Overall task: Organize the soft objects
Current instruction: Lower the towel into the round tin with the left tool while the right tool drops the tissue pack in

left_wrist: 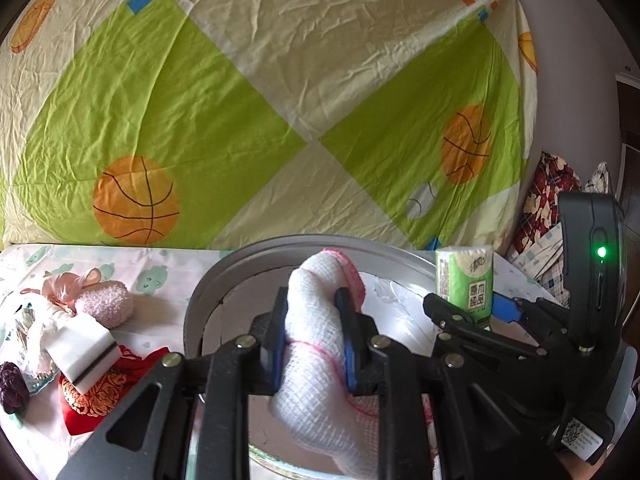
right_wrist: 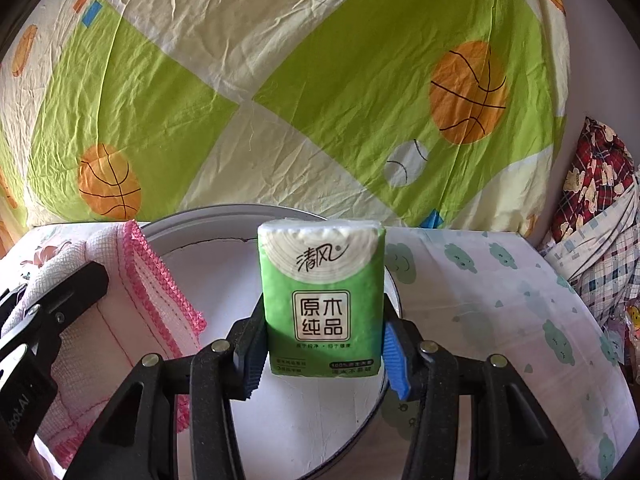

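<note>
Soft objects are in both your grippers, each above the round metal tin (left_wrist: 192, 312) with the white floor. Your left gripper (left_wrist: 312, 320) is clamped narrowly on a white waffle-weave cloth with a pink stitched edge (left_wrist: 316, 320), which bunches between the pads and droops below them. Your right gripper (right_wrist: 322, 340) holds a green pocket tissue pack (right_wrist: 322, 300) upright, its jaws at a middling width pressed on the pack's two sides.

To finish this step well, bring each item low over the tin's floor before letting go, so neither catches the rim. Ease the cloth down so its hanging end folds under itself, and keep the two grippers apart, since they sit close together. Lay the pack flat beside the cloth, not on top.

Inside the tin, the white floor that shows looks bare; much of it is hidden behind the grippers. On the printed table cover (left_wrist: 168, 276) to its left wait a pink fluffy piece (left_wrist: 106, 304), a white sponge block (left_wrist: 82, 348) and a red embroidered pouch (left_wrist: 96, 396).
</note>
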Available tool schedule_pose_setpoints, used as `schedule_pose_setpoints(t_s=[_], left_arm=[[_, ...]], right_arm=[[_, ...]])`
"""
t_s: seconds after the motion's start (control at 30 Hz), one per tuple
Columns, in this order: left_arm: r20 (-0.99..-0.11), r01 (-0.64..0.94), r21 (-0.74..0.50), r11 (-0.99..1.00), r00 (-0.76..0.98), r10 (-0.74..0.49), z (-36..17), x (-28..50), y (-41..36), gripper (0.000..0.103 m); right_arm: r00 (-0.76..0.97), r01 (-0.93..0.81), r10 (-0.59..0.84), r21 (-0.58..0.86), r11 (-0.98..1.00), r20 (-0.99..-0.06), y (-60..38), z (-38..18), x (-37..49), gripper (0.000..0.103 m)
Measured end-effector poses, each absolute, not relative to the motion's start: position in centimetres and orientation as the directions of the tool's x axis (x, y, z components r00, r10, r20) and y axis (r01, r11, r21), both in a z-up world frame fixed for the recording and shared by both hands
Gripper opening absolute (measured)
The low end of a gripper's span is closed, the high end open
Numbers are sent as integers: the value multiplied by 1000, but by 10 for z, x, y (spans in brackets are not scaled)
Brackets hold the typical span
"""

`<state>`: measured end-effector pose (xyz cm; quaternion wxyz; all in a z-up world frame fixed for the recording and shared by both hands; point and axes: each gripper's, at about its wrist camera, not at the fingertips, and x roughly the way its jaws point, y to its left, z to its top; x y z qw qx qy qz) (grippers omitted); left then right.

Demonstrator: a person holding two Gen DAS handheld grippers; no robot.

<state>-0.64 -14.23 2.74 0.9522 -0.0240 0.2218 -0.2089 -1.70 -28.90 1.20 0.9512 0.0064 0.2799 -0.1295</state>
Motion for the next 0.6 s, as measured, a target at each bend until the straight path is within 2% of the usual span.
schedule_pose_setpoints(t_s=[0.3,0.6], left_arm=[[-453,386,-126,914,797,-399,14,1,-147,20],[-499,363,-110,925,785,-367,5,9,-148,20]], right_arm=[[783,240,-237,-72,968,-576,-288,-2,-6,52],[781,242,-270,-126,962,-563,-281,-4,-2,52]])
